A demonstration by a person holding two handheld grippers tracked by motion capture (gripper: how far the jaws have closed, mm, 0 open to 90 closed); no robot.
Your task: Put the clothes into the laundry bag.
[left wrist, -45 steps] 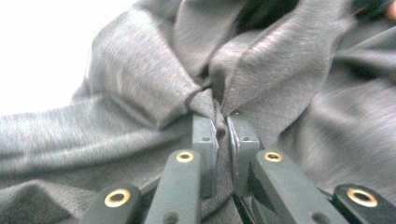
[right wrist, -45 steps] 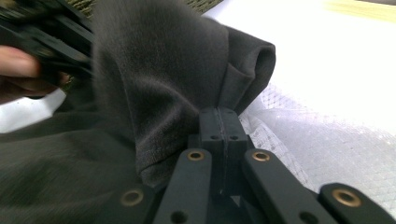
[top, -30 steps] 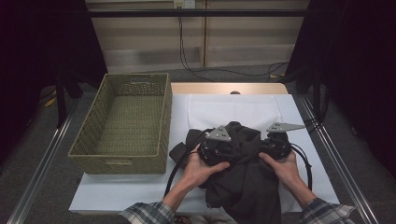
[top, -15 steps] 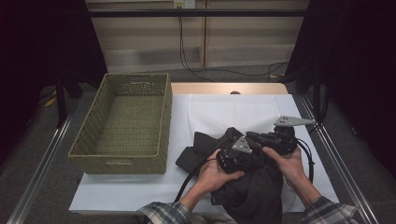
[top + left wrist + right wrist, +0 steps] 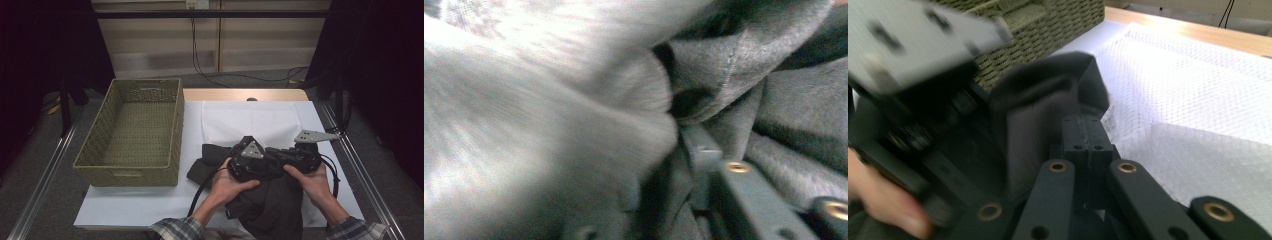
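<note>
R gripper (image 5: pixel 1083 135) is clamped on a fold of the dark grey garment (image 5: pixel 270 205), which lies bunched on the white mat (image 5: pixel 260 120) near me, right of the wicker basket (image 5: pixel 135 130). L gripper (image 5: pixel 250 160) jaws have just been opening, cloth between them but I can't tell if pads press. Risk: L lets go and the fold sags or slips off the edge; both hands low, grippers close together, pointing inward over the cloth.

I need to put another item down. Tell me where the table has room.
Free: the white sheet behind the dark garment, and the strip in front of the wicker basket. The basket's floor is bare too. Crowded: near right, around both grippers and the garment.
</note>
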